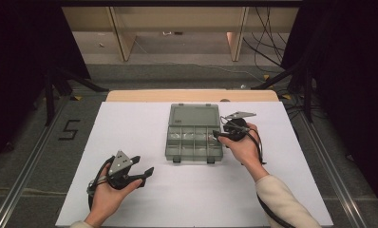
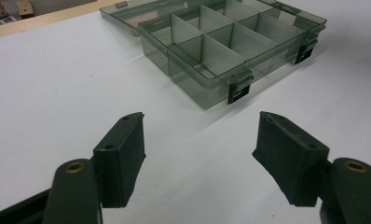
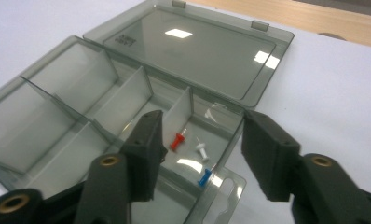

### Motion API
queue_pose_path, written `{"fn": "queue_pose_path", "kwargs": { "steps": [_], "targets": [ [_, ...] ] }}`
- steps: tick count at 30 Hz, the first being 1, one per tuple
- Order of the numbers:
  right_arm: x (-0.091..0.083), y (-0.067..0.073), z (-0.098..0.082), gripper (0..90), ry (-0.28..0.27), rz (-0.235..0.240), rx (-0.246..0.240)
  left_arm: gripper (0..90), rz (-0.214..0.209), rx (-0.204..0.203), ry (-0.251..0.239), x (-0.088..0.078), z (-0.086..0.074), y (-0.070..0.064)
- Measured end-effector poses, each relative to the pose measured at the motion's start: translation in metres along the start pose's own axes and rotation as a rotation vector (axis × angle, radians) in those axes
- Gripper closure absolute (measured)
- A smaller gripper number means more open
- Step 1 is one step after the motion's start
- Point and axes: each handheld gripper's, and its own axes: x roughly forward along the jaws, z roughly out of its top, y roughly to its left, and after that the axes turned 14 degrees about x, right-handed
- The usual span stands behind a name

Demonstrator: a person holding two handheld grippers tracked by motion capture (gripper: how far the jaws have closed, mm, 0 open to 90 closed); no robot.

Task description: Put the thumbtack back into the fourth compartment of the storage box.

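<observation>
A smoky clear compartment box (image 1: 194, 141) lies open mid-table, its lid (image 1: 194, 115) folded flat on the far side. My right gripper (image 1: 219, 134) hovers at the box's right edge. In the right gripper view this gripper (image 3: 201, 126) is open above a corner compartment. A red push pin (image 3: 177, 141), a white one (image 3: 202, 150) and a blue one (image 3: 204, 177) lie there, beside a clear plastic packet (image 3: 223, 191). My left gripper (image 1: 144, 167) rests open on the white sheet at the near left. The left gripper (image 2: 200, 135) faces the box (image 2: 230, 42), nothing between its fingers.
A white sheet (image 1: 130, 128) covers the table, with the wooden edge (image 1: 192, 95) showing at the far side. Two black latches (image 2: 237, 93) hang from the box's near wall. Dark stands and cables (image 1: 268, 52) line the floor beyond, and a "5" (image 1: 69, 128) marks the floor at left.
</observation>
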Motion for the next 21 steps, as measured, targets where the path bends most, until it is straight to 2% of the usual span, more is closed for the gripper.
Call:
{"fn": "queue_pose_path", "kwargs": {
  "steps": [1, 3, 4, 5, 7, 10, 12, 15, 16, 17, 20, 21],
  "targets": [
    [-0.002, 0.0, -0.001, 44.8, -0.003, 0.004, 0.017, 32.2, 0.001, -0.003, 0.0, 0.0, 0.0, 0.0],
    [-0.003, -0.003, -0.003, 42.8, -0.025, 0.004, 0.005, 32.2, 0.005, 0.006, 0.002, 0.0, 0.0, 0.001],
    [-0.006, -0.003, -0.004, 41.7, -0.019, 0.012, 0.032, 32.3, 0.005, 0.006, 0.002, 0.0, 0.0, 0.001],
    [-0.007, -0.004, -0.005, 40.5, -0.019, 0.021, 0.045, 32.2, 0.005, -0.012, -0.003, 0.001, 0.0, 0.001],
    [-0.012, -0.005, -0.009, 39.9, -0.009, 0.022, 0.057, 32.2, 0.006, -0.016, -0.004, 0.002, 0.0, 0.002],
    [-0.017, -0.011, -0.014, 38.1, -0.041, 0.049, 0.051, 32.2, 0.01, -0.022, -0.003, 0.003, 0.0, 0.001],
    [-0.02, -0.015, -0.016, 37.6, -0.044, 0.044, 0.058, 32.2, 0.0, -0.015, -0.004, 0.003, 0.0, 0.0],
    [-0.023, -0.019, -0.016, 37.4, -0.053, 0.04, 0.072, 32.2, 0.008, -0.024, -0.007, 0.003, 0.0, 0.0],
    [-0.024, -0.019, -0.015, 37.4, -0.042, 0.023, 0.075, 32.2, 0.008, -0.024, -0.007, 0.003, 0.0, 0.0],
    [-0.025, -0.019, -0.015, 37.4, -0.043, 0.035, 0.076, 32.2, 0.006, -0.027, -0.009, 0.003, -0.001, 0.001],
    [-0.025, -0.019, -0.014, 37.6, -0.055, 0.029, 0.083, 32.2, 0.006, -0.028, -0.008, 0.002, -0.001, 0.0],
    [-0.025, -0.021, -0.013, 38.2, -0.063, 0.036, 0.069, 32.2, 0.006, -0.022, -0.006, 0.001, -0.002, 0.0]
  ]
}}
